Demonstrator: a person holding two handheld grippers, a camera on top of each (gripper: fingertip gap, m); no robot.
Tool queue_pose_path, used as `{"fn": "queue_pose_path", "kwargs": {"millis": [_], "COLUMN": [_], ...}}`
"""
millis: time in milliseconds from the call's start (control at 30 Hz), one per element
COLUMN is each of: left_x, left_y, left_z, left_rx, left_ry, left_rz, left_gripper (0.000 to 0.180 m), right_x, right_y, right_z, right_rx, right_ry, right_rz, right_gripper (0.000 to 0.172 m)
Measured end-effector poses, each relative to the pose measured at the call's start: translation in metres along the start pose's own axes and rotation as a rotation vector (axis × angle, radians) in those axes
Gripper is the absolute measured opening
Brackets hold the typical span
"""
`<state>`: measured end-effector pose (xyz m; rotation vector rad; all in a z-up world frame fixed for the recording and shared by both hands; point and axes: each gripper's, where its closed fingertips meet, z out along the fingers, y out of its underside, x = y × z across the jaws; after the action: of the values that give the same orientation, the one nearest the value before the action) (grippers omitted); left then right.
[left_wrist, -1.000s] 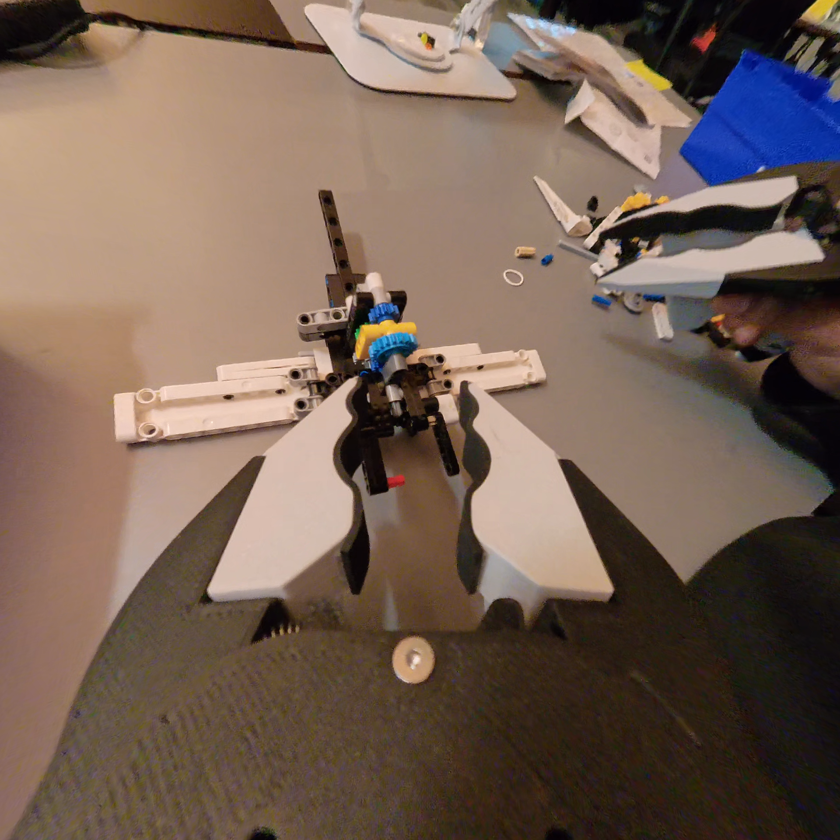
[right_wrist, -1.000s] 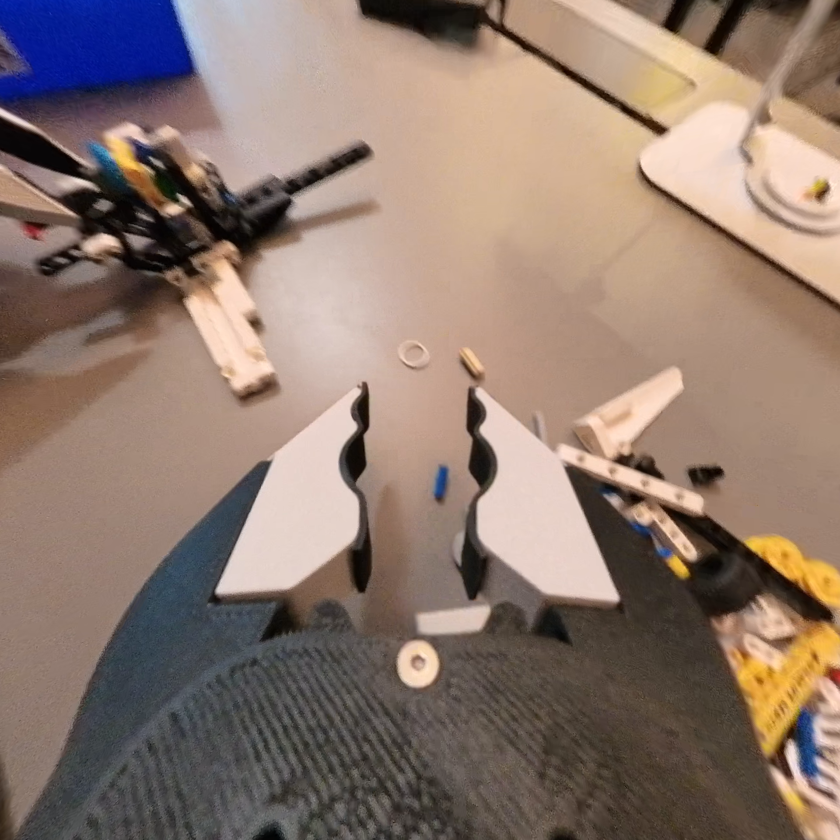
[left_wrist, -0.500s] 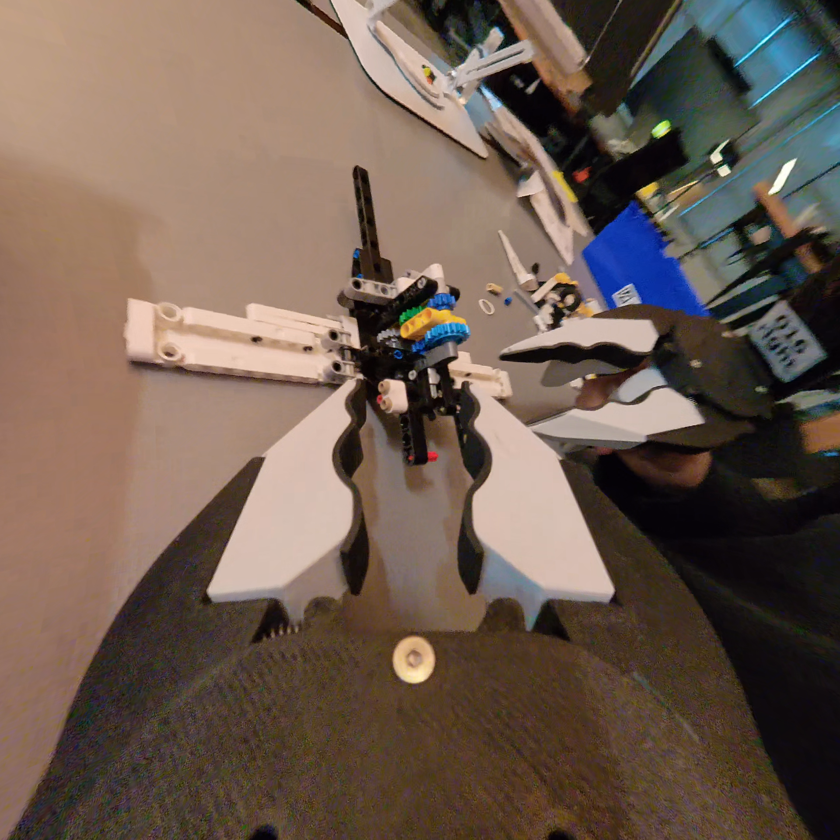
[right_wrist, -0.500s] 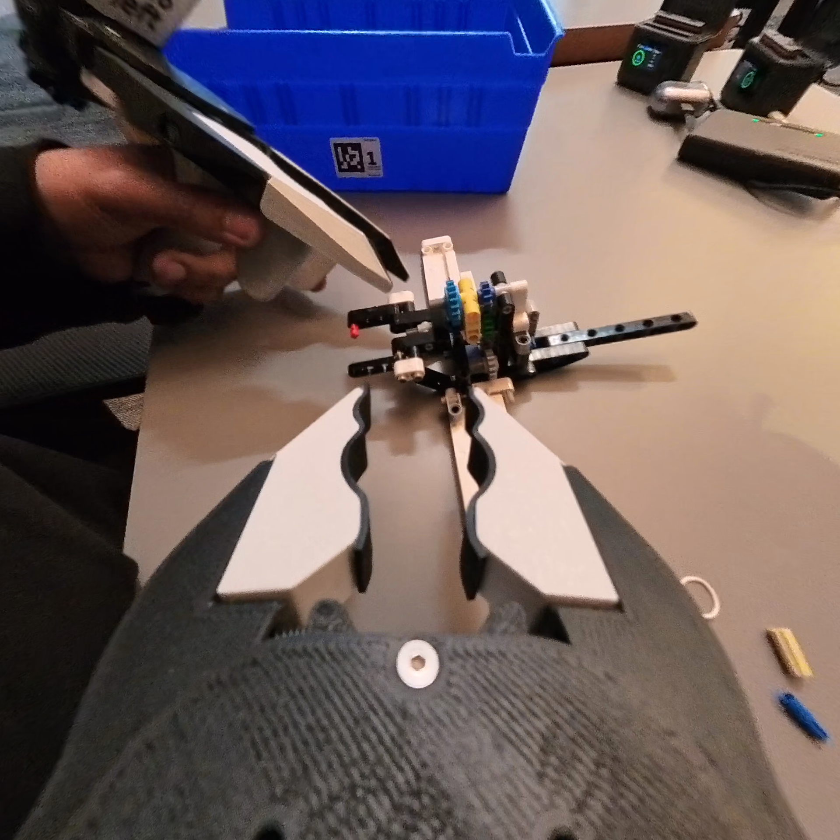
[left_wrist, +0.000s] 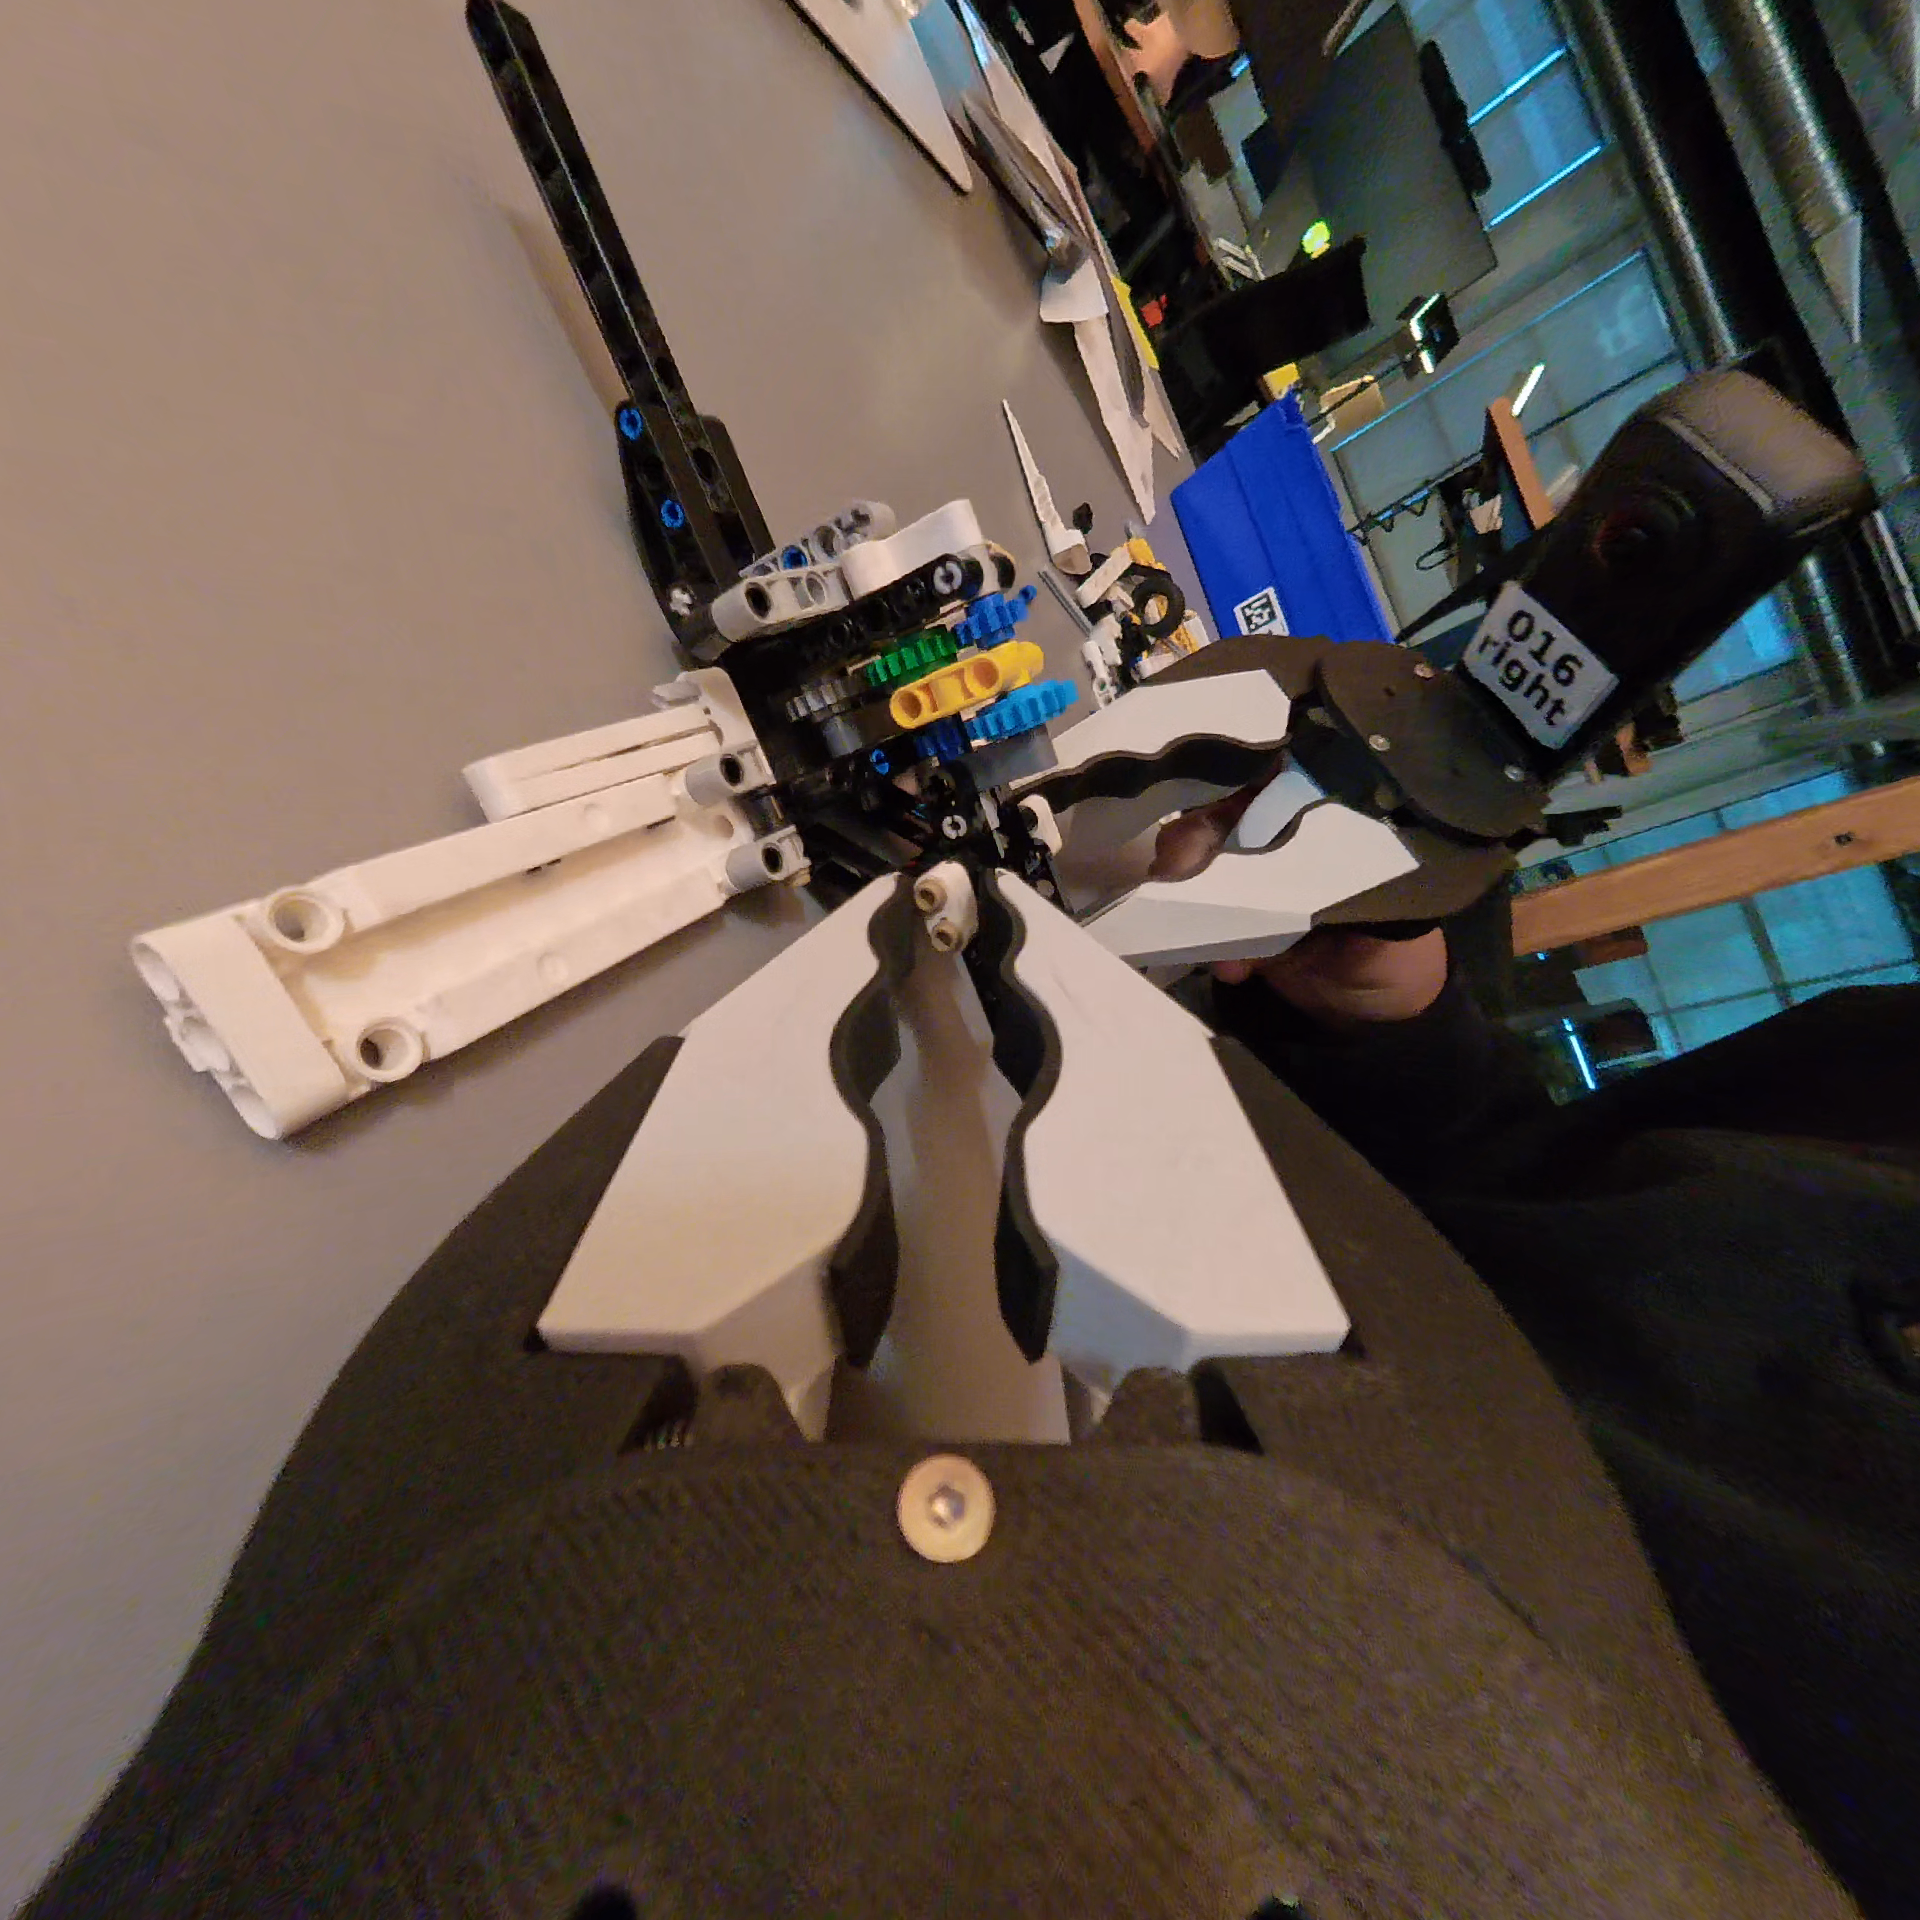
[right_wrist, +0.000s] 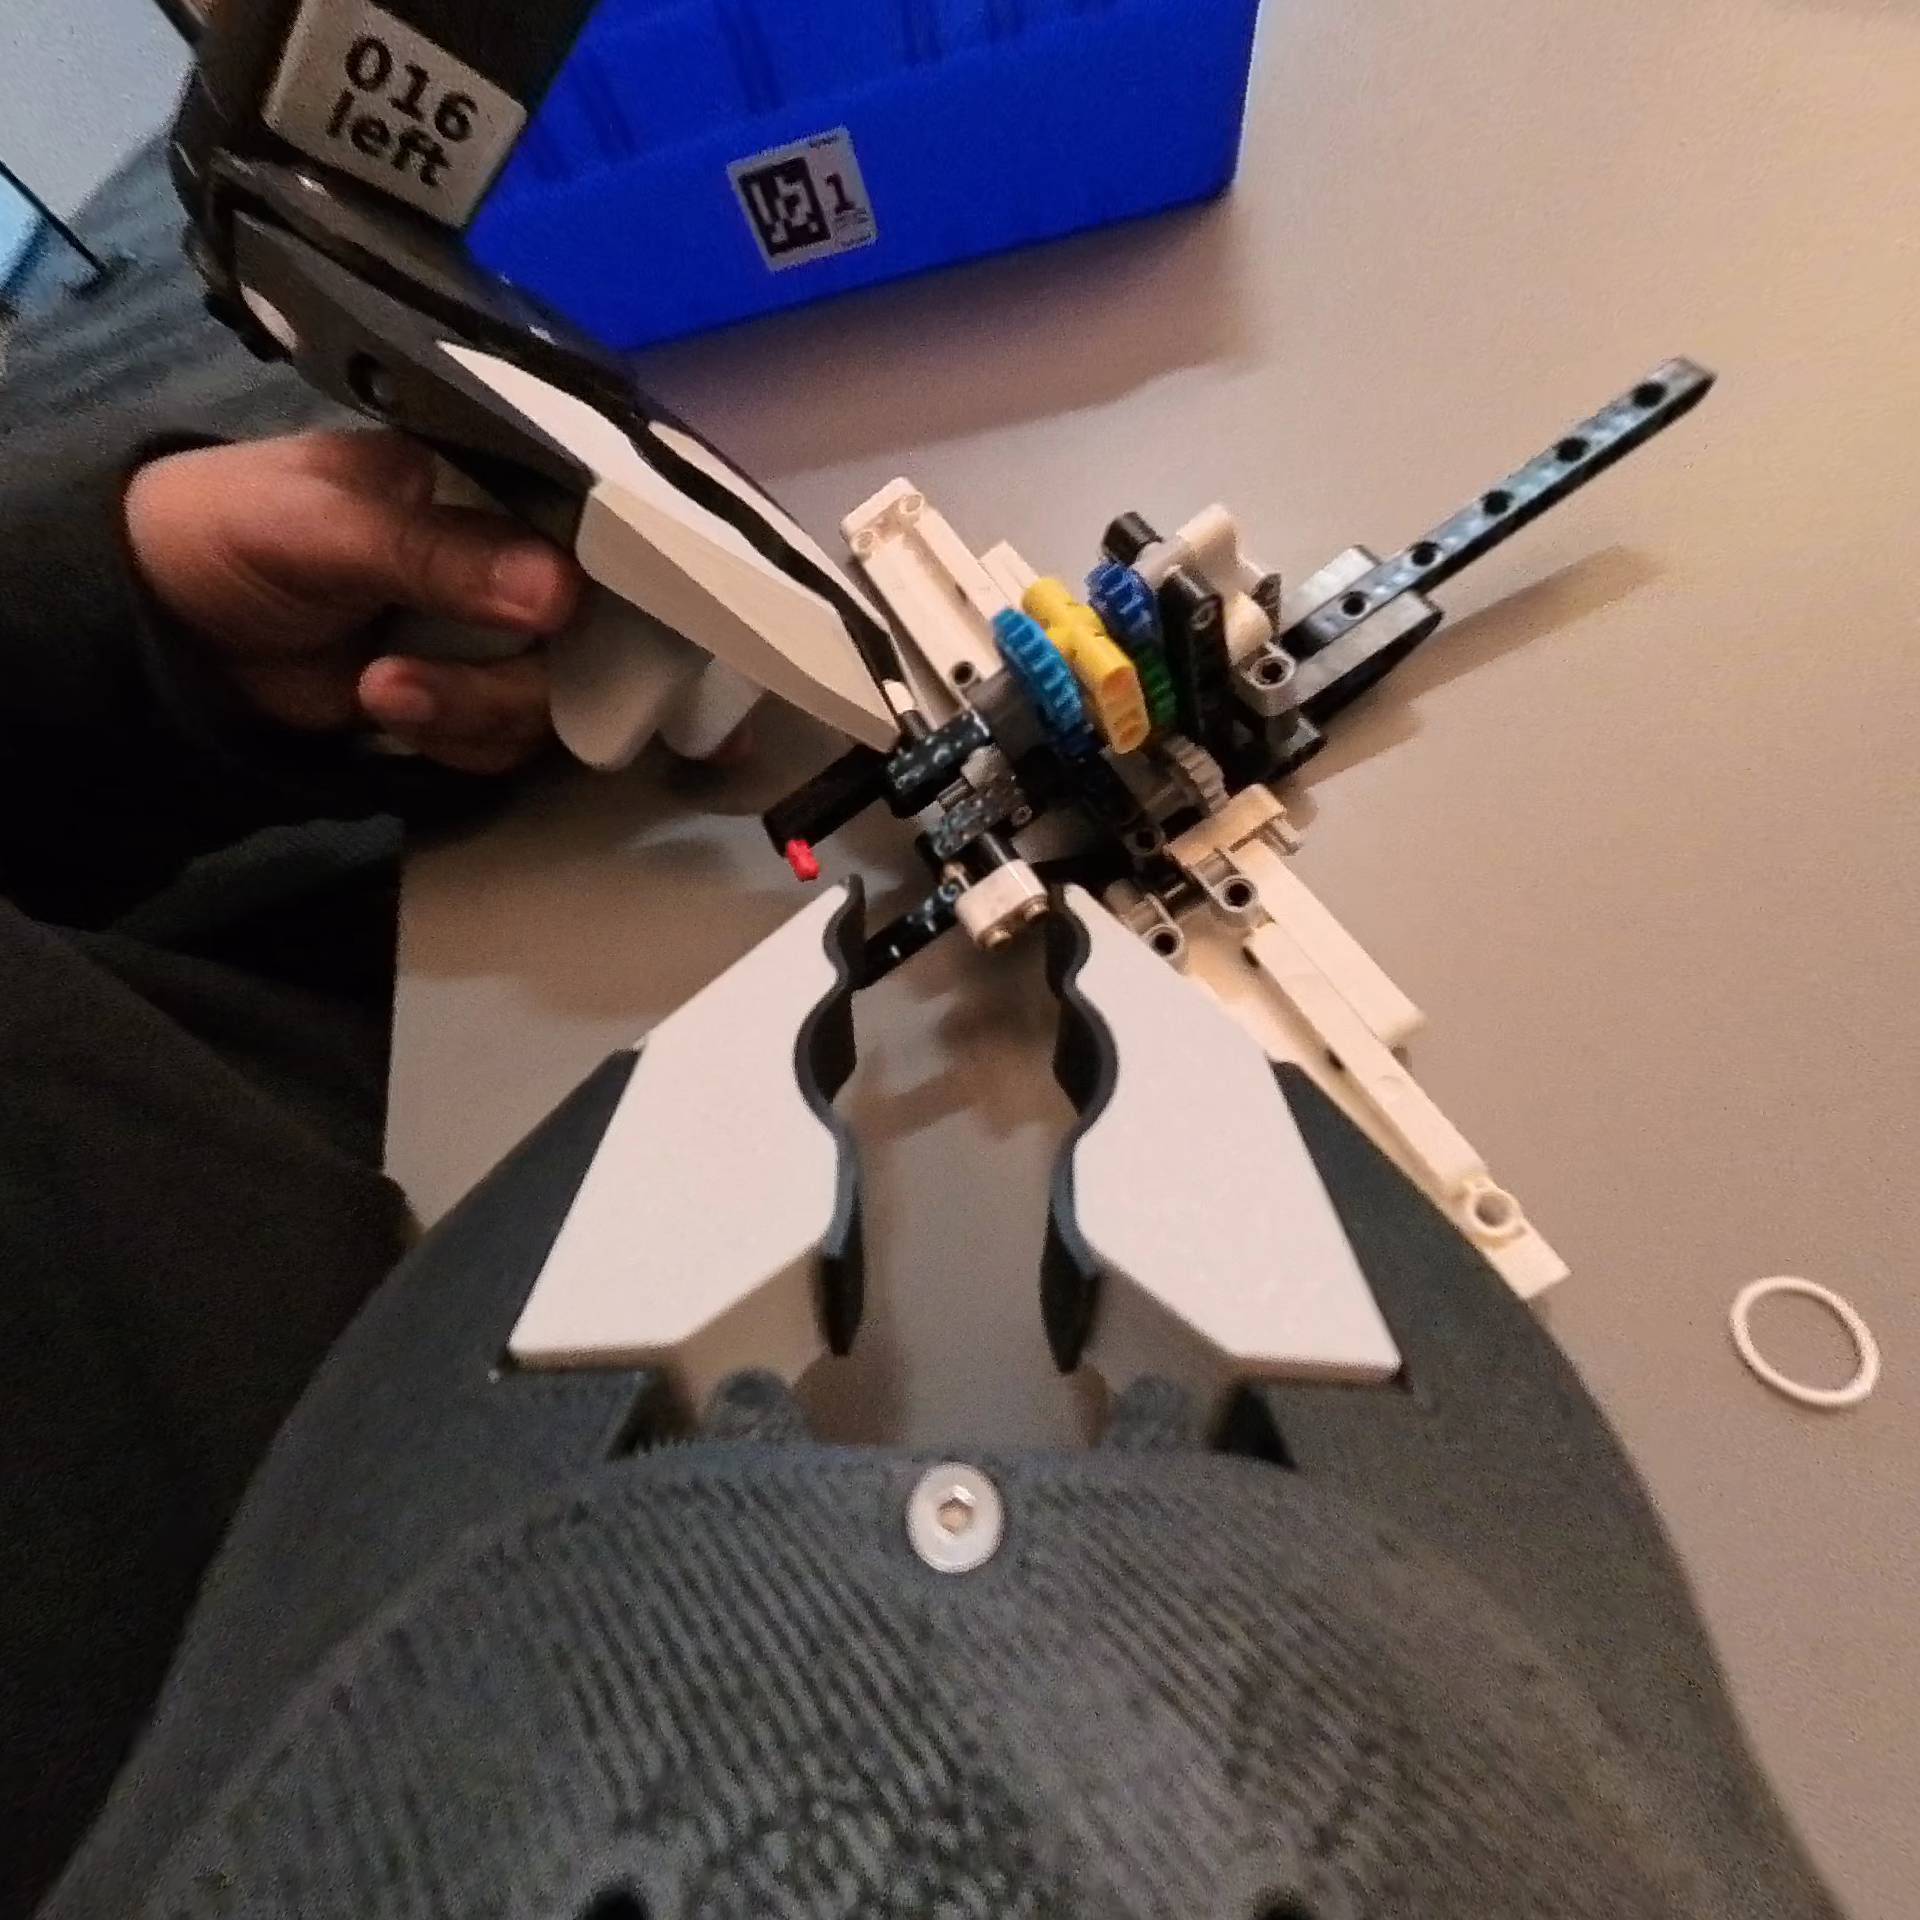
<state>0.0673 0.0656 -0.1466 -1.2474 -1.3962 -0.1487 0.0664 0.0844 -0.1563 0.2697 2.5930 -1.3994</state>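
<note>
A brick model (left_wrist: 914, 686) with blue, yellow and green gears, long white panels (left_wrist: 416, 935) and a long black beam (left_wrist: 592, 270) lies on the grey table. My left gripper (left_wrist: 940, 894) is shut on the white connector (left_wrist: 943, 906) and short black beam at the model's near end. The right wrist view shows its tip (right_wrist: 868, 707) on that beam, just above a red pin (right_wrist: 800, 857). My right gripper (right_wrist: 961, 914) is open around a second short black beam with a white connector (right_wrist: 997, 899) on the model (right_wrist: 1101, 686). It also shows in the left wrist view (left_wrist: 1081, 847).
A blue bin (right_wrist: 883, 135) stands behind the model. A white rubber ring (right_wrist: 1805, 1356) lies on the table at the right. Loose parts (left_wrist: 1132, 613) and papers (left_wrist: 1112, 364) lie farther back. A person's hand (right_wrist: 343, 582) holds the left gripper. Both grippers' tips are close together, under 4 cm apart.
My left gripper tilted, moved in and closed on the model's near beam. My right gripper swung from the loose parts over to the model, and its jaws narrowed a little.
</note>
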Motion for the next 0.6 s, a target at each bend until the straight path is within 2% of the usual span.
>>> {"fn": "queue_pose_path", "kwargs": {"millis": [133, 300, 500, 600], "left_x": [0.006, 0.011, 0.025, 0.034], "left_y": [0.001, 0.007, 0.001, 0.003], "left_z": [0.004, 0.009, 0.019, 0.025], "left_rx": [-0.01, -0.05, 0.048, 0.067], "left_ry": [0.038, 0.064, 0.076, 0.071], "left_rz": [-0.016, -0.023, -0.01, 0.046], "left_gripper": [0.009, 0.009, 0.008, 0.008], "right_x": [0.001, 0.008, 0.013, 0.014], "right_y": [-0.001, 0.002, 0.003, 0.007], "right_z": [-0.005, -0.009, -0.022, -0.032], "right_rx": [0.027, 0.021, 0.061, 0.084], "right_ry": [-0.056, -0.039, -0.041, -0.04], "right_rz": [0.074, 0.079, 0.13, 0.159], "right_gripper": [0.033, 0.03, 0.026, 0.026]}}
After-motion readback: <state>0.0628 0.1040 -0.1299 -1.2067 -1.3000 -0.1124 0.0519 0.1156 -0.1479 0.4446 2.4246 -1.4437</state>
